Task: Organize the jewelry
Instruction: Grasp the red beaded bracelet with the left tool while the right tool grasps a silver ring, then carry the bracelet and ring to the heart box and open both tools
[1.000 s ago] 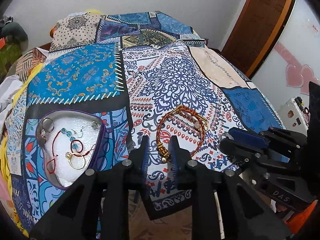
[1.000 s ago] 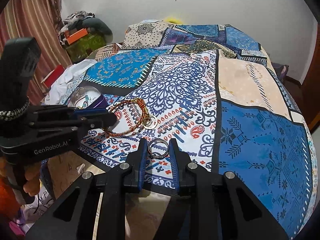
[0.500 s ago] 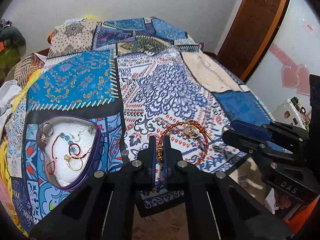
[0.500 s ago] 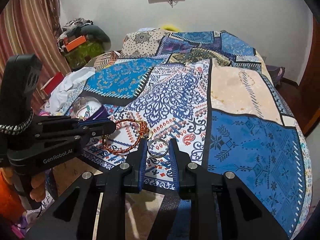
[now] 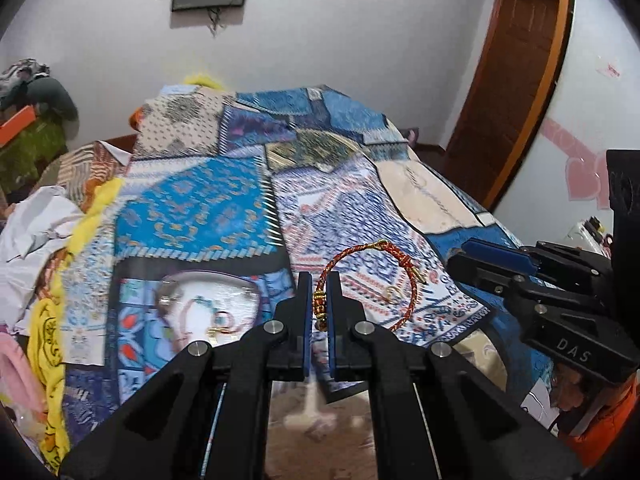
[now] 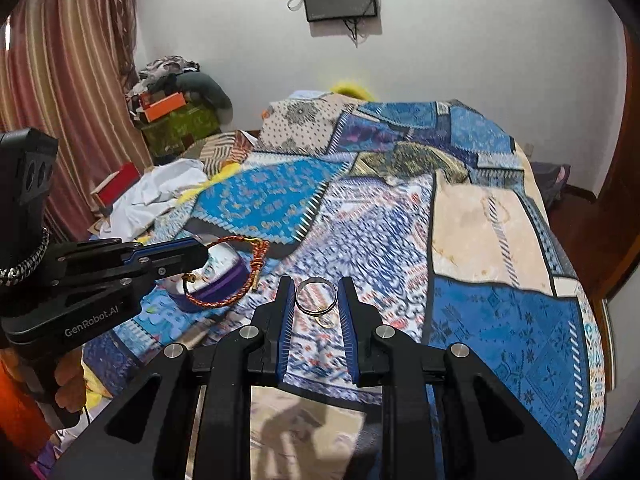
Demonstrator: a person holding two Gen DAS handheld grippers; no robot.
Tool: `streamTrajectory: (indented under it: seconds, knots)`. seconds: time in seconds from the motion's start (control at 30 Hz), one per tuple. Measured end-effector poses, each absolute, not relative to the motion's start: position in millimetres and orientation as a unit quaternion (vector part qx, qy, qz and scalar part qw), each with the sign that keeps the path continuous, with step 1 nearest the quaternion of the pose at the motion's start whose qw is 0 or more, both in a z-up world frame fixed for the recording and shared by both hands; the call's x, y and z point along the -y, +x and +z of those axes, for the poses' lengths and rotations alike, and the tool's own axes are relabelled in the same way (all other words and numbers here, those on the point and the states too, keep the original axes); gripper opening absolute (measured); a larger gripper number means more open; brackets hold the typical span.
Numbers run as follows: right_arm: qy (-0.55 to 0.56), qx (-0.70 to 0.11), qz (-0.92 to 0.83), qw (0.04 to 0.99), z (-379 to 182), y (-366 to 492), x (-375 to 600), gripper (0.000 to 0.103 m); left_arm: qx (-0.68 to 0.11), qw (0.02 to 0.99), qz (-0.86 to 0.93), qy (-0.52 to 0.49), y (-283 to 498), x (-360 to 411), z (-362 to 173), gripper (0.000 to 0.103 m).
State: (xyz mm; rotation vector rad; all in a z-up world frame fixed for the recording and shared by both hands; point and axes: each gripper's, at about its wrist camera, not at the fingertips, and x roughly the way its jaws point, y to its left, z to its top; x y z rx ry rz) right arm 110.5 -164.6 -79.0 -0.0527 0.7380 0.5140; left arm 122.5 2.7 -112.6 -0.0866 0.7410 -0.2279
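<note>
My left gripper (image 5: 319, 284) is shut on a red and gold cord bracelet (image 5: 412, 286) and holds it lifted above the patterned bedspread (image 5: 208, 208); it also shows in the right wrist view (image 6: 218, 301). My right gripper (image 6: 316, 290) is shut on a silver ring (image 6: 317, 296), held above the bed. A purple-rimmed heart-shaped jewelry box (image 5: 200, 308) with white lining holds several pieces, left of the left gripper; in the right wrist view the box (image 6: 224, 276) sits under the hanging bracelet. A small gold ring (image 5: 394, 292) lies on the cloth.
The bed's front edge (image 6: 320, 388) is just below both grippers. White and yellow cloths (image 5: 48, 232) are piled at the left. A wooden door (image 5: 516, 92) stands at the right. Boxes and clothes (image 6: 176, 112) are stacked at the back left.
My left gripper closed on the bracelet and lifted it off the bedspread. Both grippers rose, the right one still holding the silver ring.
</note>
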Motion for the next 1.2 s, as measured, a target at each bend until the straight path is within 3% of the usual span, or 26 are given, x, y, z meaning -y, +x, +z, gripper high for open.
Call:
streamTrajectory:
  seconds: [0.53,1.2]
  knots:
    - [-0.031,-0.331,0.304,0.893,-62,116,100,0.02,-0.334,0.94,-0.035,-0.063,101,-83,-100,0.004]
    - [-0.05,-0.383,0.322,0.865,-103,146,58,0.02,-0.4,0.911,-0.059,-0.08,152,-90,-172,0.004]
